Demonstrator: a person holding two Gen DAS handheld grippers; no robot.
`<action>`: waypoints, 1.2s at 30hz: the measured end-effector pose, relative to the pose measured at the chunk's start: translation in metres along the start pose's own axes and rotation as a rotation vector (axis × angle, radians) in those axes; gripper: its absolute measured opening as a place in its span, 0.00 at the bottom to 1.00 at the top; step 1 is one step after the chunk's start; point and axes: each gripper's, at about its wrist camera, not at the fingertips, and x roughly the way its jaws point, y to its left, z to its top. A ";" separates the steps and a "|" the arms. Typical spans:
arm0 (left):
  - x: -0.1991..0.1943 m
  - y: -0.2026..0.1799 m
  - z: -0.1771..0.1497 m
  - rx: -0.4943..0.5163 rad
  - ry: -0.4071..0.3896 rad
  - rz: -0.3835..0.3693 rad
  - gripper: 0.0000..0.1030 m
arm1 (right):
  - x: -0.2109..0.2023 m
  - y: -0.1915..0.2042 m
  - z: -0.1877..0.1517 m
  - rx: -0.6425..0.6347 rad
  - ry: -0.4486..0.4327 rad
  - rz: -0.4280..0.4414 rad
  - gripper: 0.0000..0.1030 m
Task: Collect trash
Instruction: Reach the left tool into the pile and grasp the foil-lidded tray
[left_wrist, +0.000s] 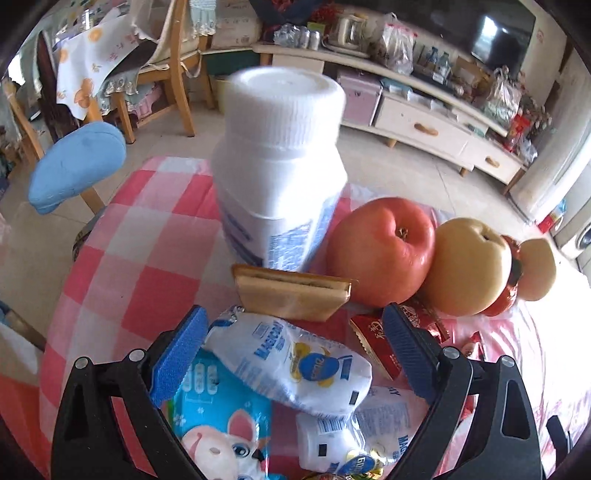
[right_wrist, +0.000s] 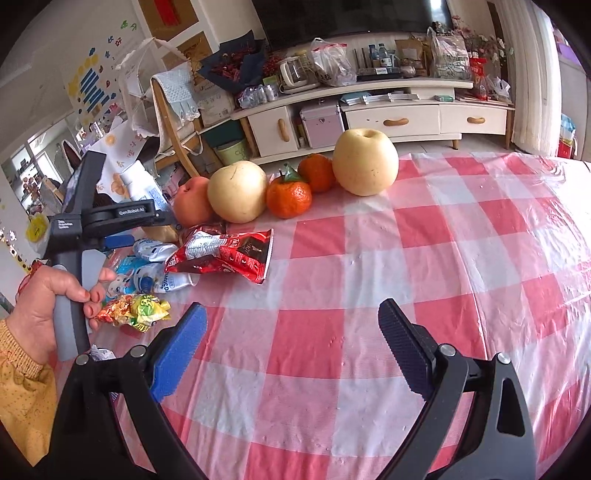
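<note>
A table (right_wrist: 424, 236) draped in a red-and-white checked cloth under clear, wrinkled plastic fills both views. Take the red apple (left_wrist: 382, 251) as the landmark. Just left of it in the left wrist view stands a white bottle (left_wrist: 280, 166) with a ribbed cap, and in front of the bottle lies a tan sandwich biscuit (left_wrist: 295, 295). To the apple's right, touching it, sits a yellow pear (left_wrist: 467, 266). The right wrist view shows the row beyond the apple: 2 pears and 2 tangerines (right_wrist: 289, 195).

The trash lies in front of the apple, toward the near edge: a white crumpled wrapper (left_wrist: 291, 365) with blue print, a blue packet with a cartoon rabbit (left_wrist: 221, 424), a red snack wrapper (right_wrist: 225, 254) and a yellow-green candy wrapper (right_wrist: 136, 308).

The left gripper (left_wrist: 293, 354) hangs low over this heap, jaws wide apart, with the white crumpled wrapper between its blue pads but not squeezed. A hand (right_wrist: 48, 302) in a mustard sleeve holds its grey handle. The right gripper (right_wrist: 291, 339) hovers above bare cloth well right of the apple, jaws apart and holding nothing.

Behind the table runs a cream TV cabinet (right_wrist: 369, 110) crowded with bags, bottles and a kettle, a dark screen above it. Left of it stand wooden chairs (left_wrist: 173, 74) on a pale tiled floor.
</note>
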 end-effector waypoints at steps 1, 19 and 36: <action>0.002 -0.001 0.001 0.000 0.003 0.003 0.92 | -0.001 0.000 0.000 0.001 0.000 0.003 0.92; -0.009 -0.023 -0.072 0.145 0.092 -0.097 0.81 | -0.003 0.004 0.001 -0.034 -0.003 -0.011 0.92; -0.027 -0.005 -0.034 -0.010 0.016 -0.056 0.80 | 0.038 0.021 -0.001 -0.093 0.079 0.065 0.92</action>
